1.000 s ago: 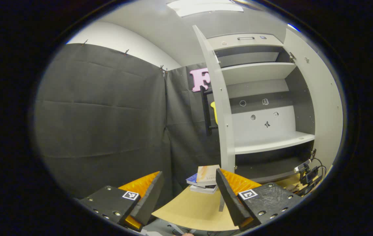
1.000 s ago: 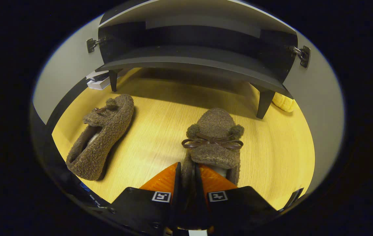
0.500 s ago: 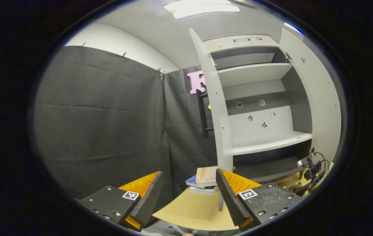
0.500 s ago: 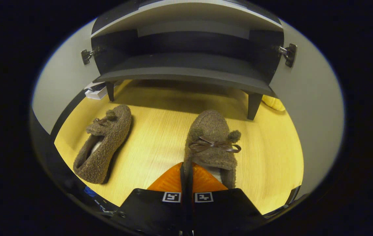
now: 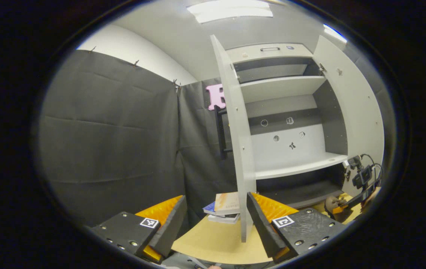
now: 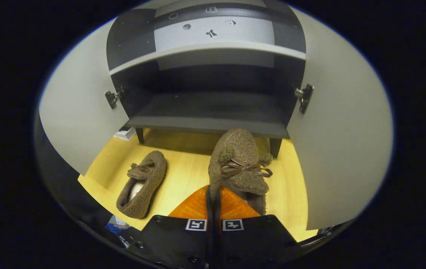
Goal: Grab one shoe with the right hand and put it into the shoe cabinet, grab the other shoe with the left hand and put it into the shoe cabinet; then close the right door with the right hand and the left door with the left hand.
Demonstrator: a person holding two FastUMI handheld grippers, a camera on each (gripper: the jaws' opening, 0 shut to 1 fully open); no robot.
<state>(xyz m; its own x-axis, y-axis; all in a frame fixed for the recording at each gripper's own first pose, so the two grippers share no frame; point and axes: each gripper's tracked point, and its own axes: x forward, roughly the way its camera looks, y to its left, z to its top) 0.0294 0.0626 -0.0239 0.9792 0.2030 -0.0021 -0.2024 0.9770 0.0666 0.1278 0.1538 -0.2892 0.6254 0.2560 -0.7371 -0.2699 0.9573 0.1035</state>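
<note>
My right gripper (image 6: 213,191) is shut on the heel rim of a brown fuzzy shoe (image 6: 239,160) with a bow. The shoe hangs above the wooden surface, its toe just in front of the shoe cabinet's dark bottom shelf (image 6: 205,122). The other brown shoe (image 6: 142,184) lies on the wood to the left. Both cabinet doors stand open, the left door (image 6: 76,127) and the right door (image 6: 343,149). My left gripper (image 5: 214,220) is open and holds nothing, left of the cabinet's left door (image 5: 237,142). In the left gripper view the held shoe (image 5: 333,204) and the right gripper (image 5: 360,176) show far right.
A stack of books (image 5: 224,207) lies on the wood by the foot of the left door. A white upper shelf (image 5: 295,168) and another above it are bare. A white box (image 6: 126,133) sits beside the cabinet's left leg.
The right gripper closed fully on the shoe, raised it off the wood and tipped up toward the cabinet. The left gripper turned slightly right and stayed open.
</note>
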